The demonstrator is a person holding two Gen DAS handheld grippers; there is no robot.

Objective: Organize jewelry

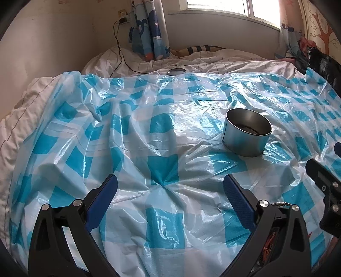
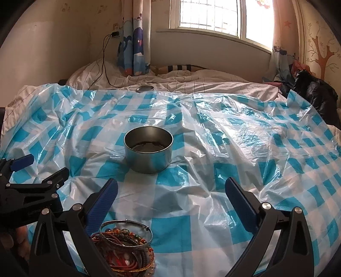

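Both hand-held grippers spread wide, nothing pinched, over bed w/ blue-check plastic sheet point(image 2: 213, 170).

Left hand-held gripper point(image 1: 170, 191) & right hand-held gripper point(image 2: 171, 191) hover above the sheet, apart. Round metal tin point(image 2: 148, 152) upright mid-sheet, dark item in bottom, can't tell what. Bracelet pile point(image 2: 125, 247) just beside right one's left finger. Tin lid point(image 2: 145, 88) at sheet's far edge, near charger cable point(image 2: 104, 61) & curtain point(image 2: 134, 49).

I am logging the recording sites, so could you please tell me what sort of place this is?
Most likely a bedroom: a bed with rumpled white striped bedding under a blue-and-white checked plastic sheet, cartoon-print blue curtains and a bright window.
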